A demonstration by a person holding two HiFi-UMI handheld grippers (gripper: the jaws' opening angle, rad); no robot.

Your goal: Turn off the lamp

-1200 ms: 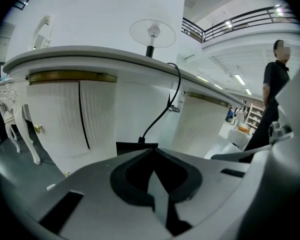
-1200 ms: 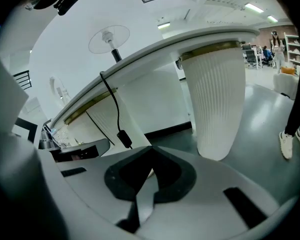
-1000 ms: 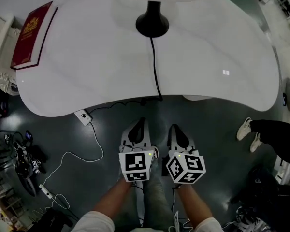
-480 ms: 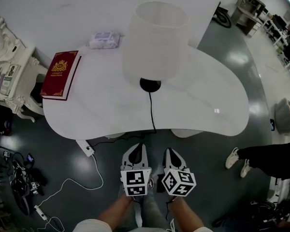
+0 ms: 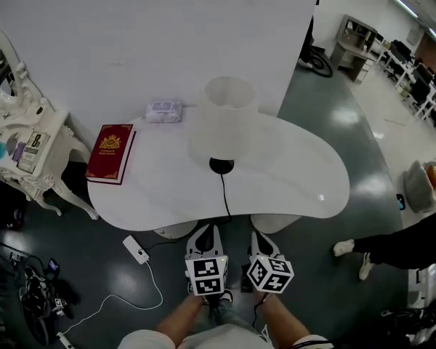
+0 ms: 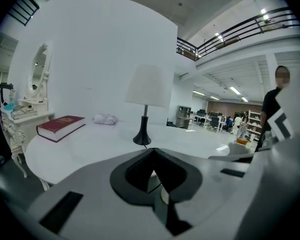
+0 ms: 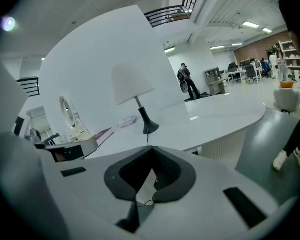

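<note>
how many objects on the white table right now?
3 on the white curved table: a white-shaded table lamp with black base near the middle, a dark red hardcover book at the left end, and a pale soft wrapped pack at the far edge. The shade may hide something small.

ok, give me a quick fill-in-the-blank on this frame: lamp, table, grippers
1. The lamp stands on the white table; its shade is white and its base is ___.
2. In the head view, the red book lies to the ___ of the lamp.
3. The left gripper and the right gripper both hold nothing, and their jaws are ___.

Missing words: black; left; shut
</note>
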